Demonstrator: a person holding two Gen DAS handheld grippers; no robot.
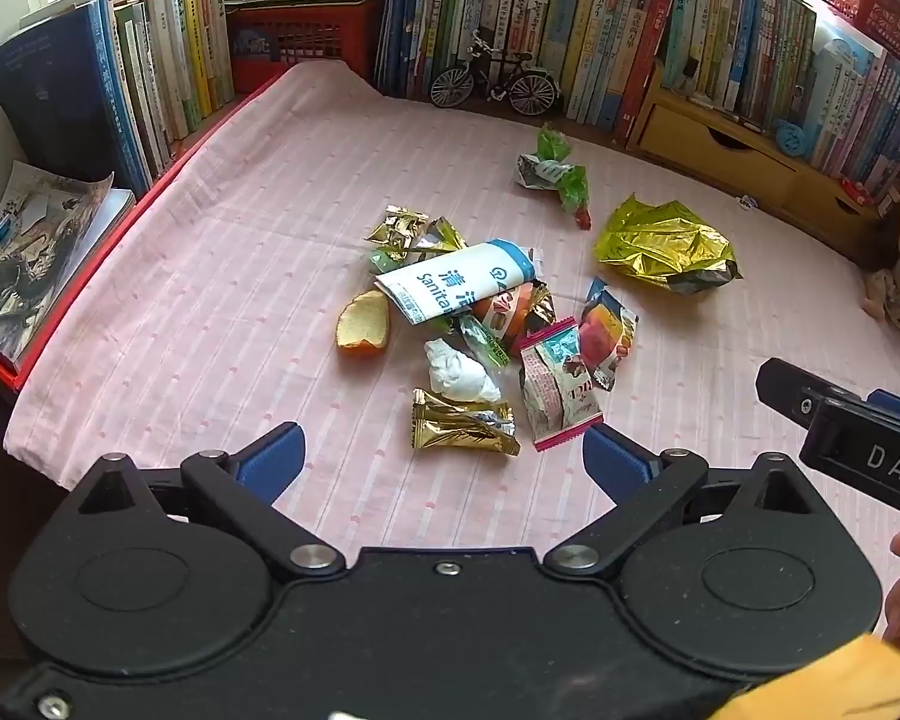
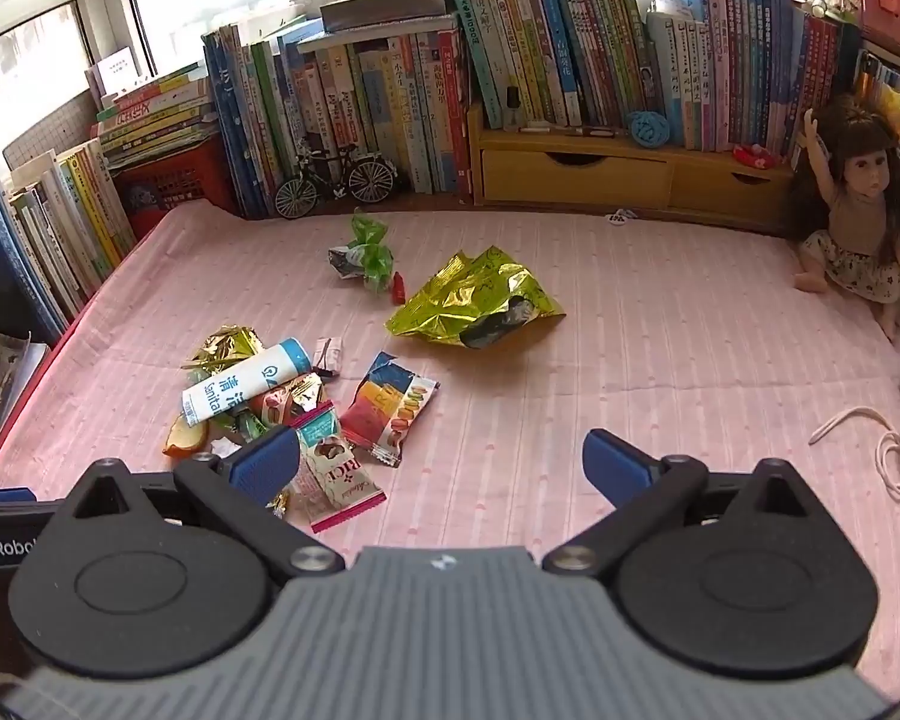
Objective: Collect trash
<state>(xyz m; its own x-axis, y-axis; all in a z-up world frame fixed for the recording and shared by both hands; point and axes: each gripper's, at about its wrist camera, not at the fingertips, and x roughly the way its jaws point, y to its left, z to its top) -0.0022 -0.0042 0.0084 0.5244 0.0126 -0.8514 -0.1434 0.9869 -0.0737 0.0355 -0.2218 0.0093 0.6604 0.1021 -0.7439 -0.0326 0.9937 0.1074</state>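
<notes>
On the pink-clothed surface (image 1: 210,276) | trash pile (image 1: 468,324) centre, gold bag (image 1: 666,246) and green wrapper (image 1: 555,171) apart beyond | left gripper (image 1: 444,456), right gripper (image 2: 441,459): jaws wide, empty | you start nearest: gold wrapper (image 1: 462,429), pinch its crimped end.

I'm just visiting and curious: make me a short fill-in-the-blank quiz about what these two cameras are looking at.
1. The wrappers lie on a striped cloth coloured ____.
2. Both the left gripper and the right gripper have their jaws ____.
3. Leaning against the books stands a miniature ____.
4. The big crumpled foil bag lying apart from the pile is coloured ____.

Missing words: pink; open; bicycle; gold
</notes>
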